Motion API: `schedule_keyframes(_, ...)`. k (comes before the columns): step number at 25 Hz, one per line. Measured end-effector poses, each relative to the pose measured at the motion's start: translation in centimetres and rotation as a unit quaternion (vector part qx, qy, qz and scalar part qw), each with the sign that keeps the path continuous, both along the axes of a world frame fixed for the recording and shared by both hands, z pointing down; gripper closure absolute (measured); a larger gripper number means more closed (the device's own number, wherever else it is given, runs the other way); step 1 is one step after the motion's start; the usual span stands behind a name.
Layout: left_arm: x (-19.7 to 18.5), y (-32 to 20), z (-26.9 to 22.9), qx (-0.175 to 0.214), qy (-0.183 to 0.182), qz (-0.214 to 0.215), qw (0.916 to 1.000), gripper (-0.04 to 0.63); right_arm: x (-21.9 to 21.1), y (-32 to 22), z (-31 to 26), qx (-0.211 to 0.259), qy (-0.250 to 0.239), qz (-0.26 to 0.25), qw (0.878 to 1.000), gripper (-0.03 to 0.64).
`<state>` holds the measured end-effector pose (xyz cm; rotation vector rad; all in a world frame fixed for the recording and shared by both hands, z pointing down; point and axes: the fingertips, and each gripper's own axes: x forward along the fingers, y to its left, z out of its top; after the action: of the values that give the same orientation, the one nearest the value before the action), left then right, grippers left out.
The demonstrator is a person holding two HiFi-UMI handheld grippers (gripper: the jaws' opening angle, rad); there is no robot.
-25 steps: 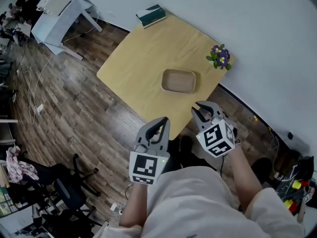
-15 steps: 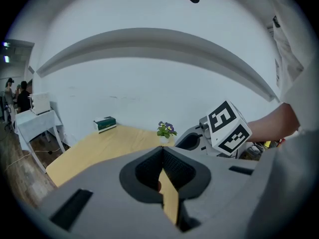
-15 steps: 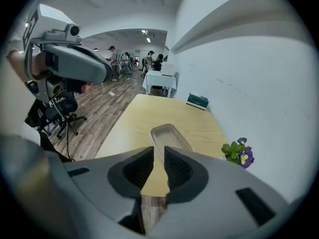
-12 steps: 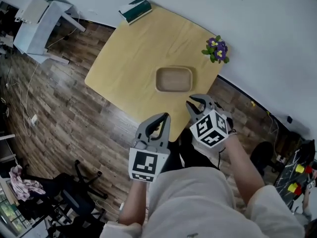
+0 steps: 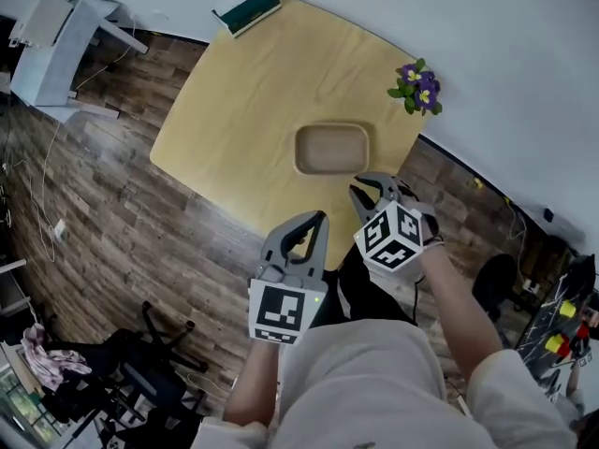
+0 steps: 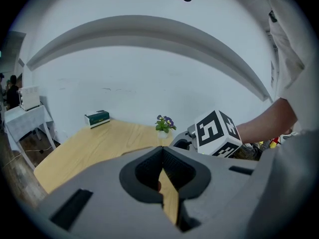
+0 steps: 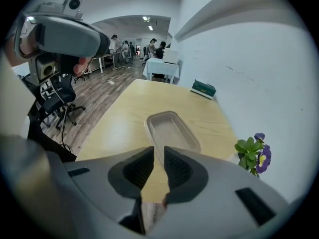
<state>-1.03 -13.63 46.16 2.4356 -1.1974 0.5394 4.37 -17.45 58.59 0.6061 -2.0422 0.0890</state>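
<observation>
Beige rounded tray on smooth wooden table.

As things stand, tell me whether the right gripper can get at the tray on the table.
Probably yes. The right gripper hangs just short of the tray, pointing at it with jaws slightly apart, and nothing lies between them on the table; the flowers stand aside.

Closed in on the tray with the right hand-held gripper, tips now just short of the tray's near rim instead of standing back from it. Edged the left hand-held gripper slightly nearer the tray as well. Seen larger and closer in the right gripper view.
</observation>
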Motion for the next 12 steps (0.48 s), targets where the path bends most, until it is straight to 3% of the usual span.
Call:
schedule_keyframes(7, -1.0, -0.7, 1.7, -0.012, 0.007, -0.001, 0.9999, 0.591, -0.1, -0.4, 2.8, 0.025, 0.075, -0.057, 0.995, 0.549)
schedule_keyframes(12, -1.2, -1.0, 2.6, -0.015, 0.011, -0.003, 0.9998, 0.591, 0.0, -0.3, 4.1, 0.027, 0.099, -0.074, 0.992, 0.551)
